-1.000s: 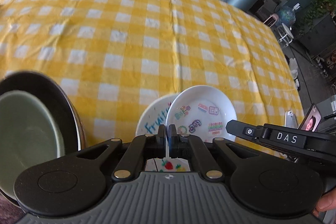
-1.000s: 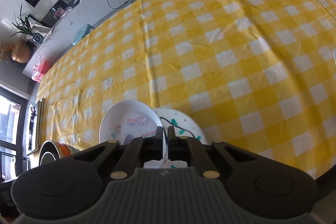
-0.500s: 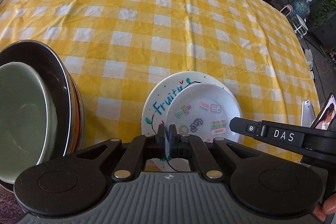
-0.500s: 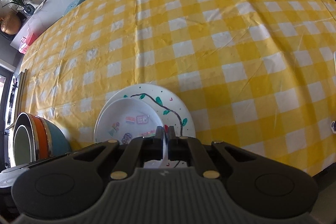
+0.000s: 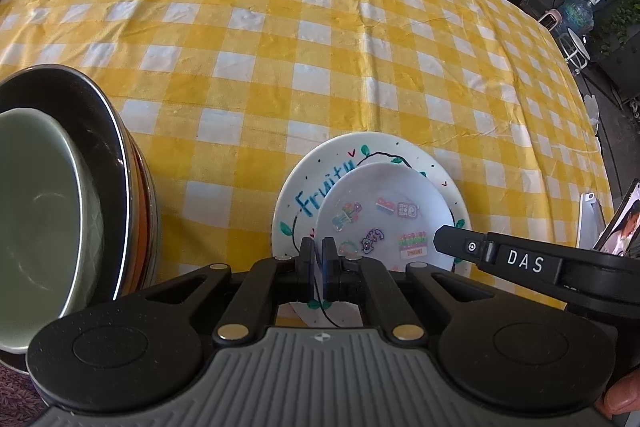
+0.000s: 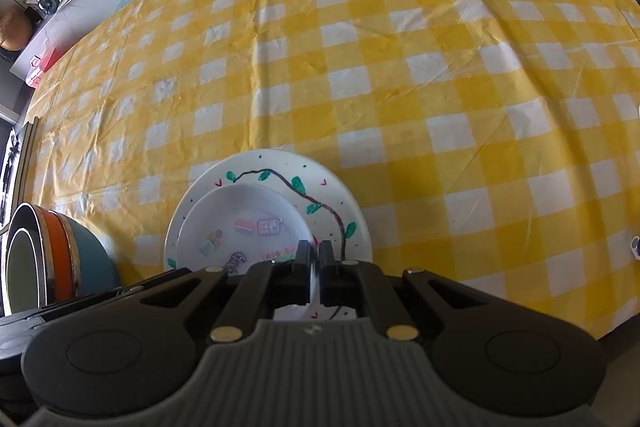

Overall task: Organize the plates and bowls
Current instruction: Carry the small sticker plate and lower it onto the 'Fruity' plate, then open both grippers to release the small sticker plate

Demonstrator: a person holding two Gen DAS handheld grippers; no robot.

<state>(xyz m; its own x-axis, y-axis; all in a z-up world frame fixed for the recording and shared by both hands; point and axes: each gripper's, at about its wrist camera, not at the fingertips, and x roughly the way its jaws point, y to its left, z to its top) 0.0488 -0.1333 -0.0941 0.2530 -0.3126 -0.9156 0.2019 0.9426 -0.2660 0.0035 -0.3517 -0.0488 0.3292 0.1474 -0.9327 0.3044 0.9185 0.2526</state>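
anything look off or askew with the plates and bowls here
Nothing looks spilled or broken. The small plate sits off-centre on the big plate, toward the bowls. The bowls are nested, though the stack appears tilted.

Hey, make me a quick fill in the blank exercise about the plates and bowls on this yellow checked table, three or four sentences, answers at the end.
1. The small sticker plate lies on top of the big plate lettered ____.
2. The left gripper is shut on the rim of the ____ plate.
3. The innermost bowl of the nested bowl stack is pale ____.
4. The tablecloth is checked white and ____.

Missing words: Fruity; big; green; yellow
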